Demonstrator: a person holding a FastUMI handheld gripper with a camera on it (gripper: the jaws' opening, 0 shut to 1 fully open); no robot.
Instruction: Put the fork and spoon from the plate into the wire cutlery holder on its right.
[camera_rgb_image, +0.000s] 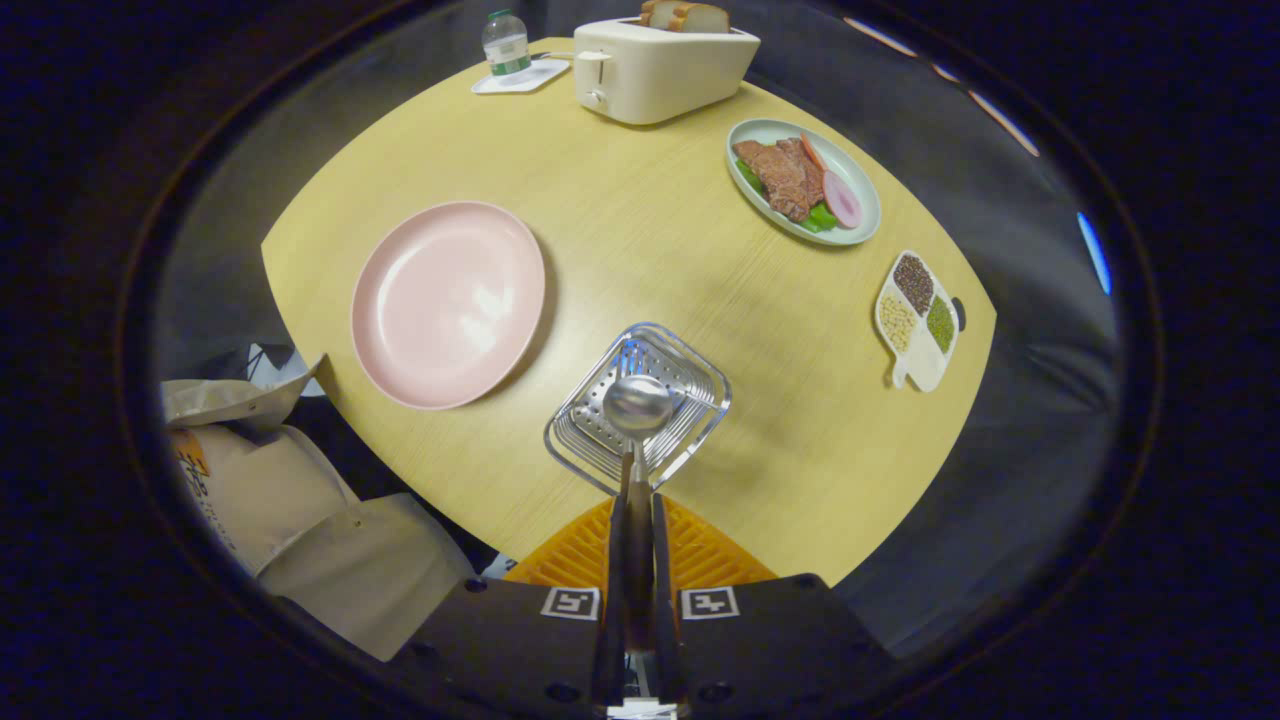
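The gripper (638, 470) has its two fingers drawn nearly together, both pressing on the slim handle of a polished metal spoon (638, 405), which runs forward between them. The spoon's rounded, mirror-bright bowl sits just beyond the fingertips, directly above the open mouth of the wire cutlery holder (690, 385), a square-topped basket of shiny steel rods with rounded corners and a perforated metal floor. Whether the spoon's bowl touches the holder cannot be told. The holder stands on the counter (640, 240), a pale yellow round-cornered top with fine wood grain. To the holder's left lies a smooth, glossy pink plate (448, 303), round and shallow, its surface bare. At the far side of the counter stands a cream, smooth-sided toaster (655, 70) with slices of bread (686, 15) standing in its slots, and beside it a small clear plastic bottle (506, 42) on a flat white tray (520, 77). On the right is a pale oval dish (850, 175) bearing brown meat slices, green leaves and a pink round slice, and nearer, a white sectioned dish (920, 365) with three compartments of dark, pale and green grains. Below the counter's near edge, an orange ribbed plastic grid (700, 550) shows behind the fingers, with cream fabric (290, 510) to its left.
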